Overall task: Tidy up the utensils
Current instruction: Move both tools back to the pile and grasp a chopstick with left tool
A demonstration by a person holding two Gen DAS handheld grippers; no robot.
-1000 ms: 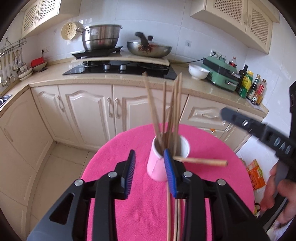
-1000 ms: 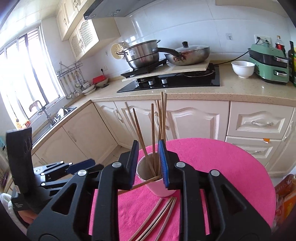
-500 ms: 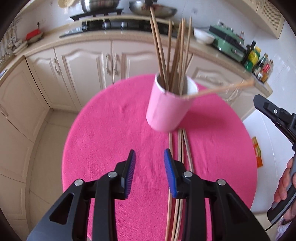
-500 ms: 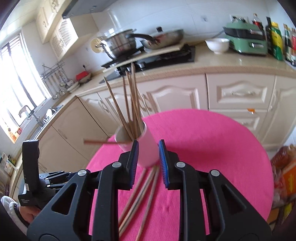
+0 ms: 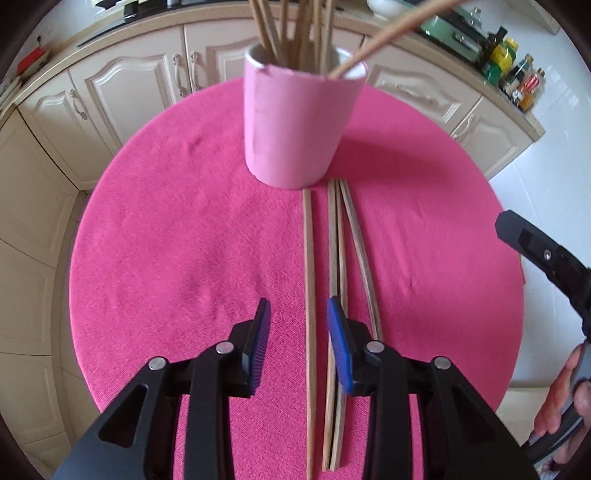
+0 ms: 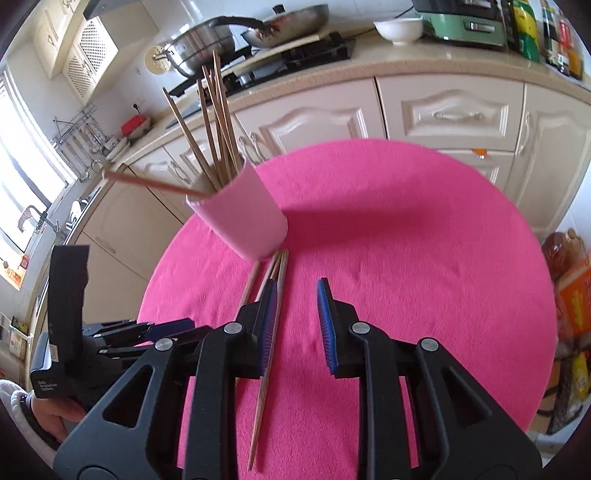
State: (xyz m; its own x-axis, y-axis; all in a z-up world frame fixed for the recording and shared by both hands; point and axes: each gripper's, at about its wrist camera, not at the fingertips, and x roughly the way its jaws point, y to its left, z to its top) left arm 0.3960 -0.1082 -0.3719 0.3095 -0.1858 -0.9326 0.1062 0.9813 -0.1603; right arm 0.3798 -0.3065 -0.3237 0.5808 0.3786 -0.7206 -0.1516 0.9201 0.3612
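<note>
— Where are we?
— In a home kitchen. We see cream cabinets [image 6: 458,114] under a beige counter [image 6: 424,62], and a black hob [image 6: 295,53] carrying a steel pot [image 6: 203,51] and a pan [image 6: 288,22].
— Anything else?
— Sauce bottles [image 5: 524,83], a green appliance [image 6: 461,24], a white bowl [image 6: 398,30], and ladles on a wall rack [image 6: 79,129] beside a window [image 6: 22,177].
</note>
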